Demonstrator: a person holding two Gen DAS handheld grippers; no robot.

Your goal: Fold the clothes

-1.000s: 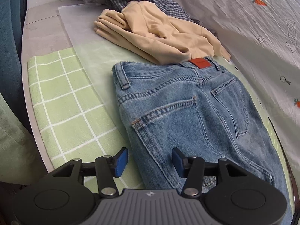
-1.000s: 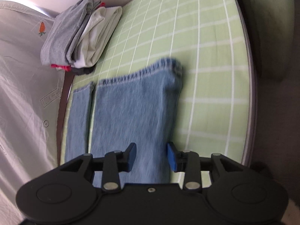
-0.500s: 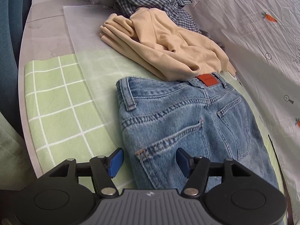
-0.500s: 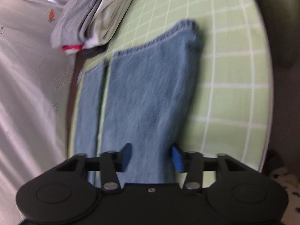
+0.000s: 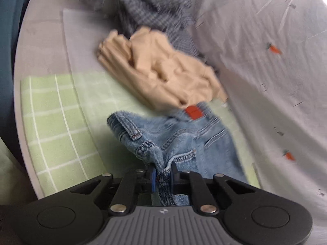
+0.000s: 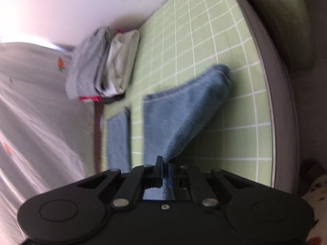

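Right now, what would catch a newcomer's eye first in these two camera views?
The blue jeans, pinched at both ends: the left gripper is shut on the hip edge below the waistband, the right gripper on a leg's side edge. Beyond the waistband lies a crumpled tan garment. Past the leg hems sits a stack of folded clothes.

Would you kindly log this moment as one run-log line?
left gripper: shut on jeans waist | right gripper: shut on jeans leg, lifted off mat | fold: not yet done
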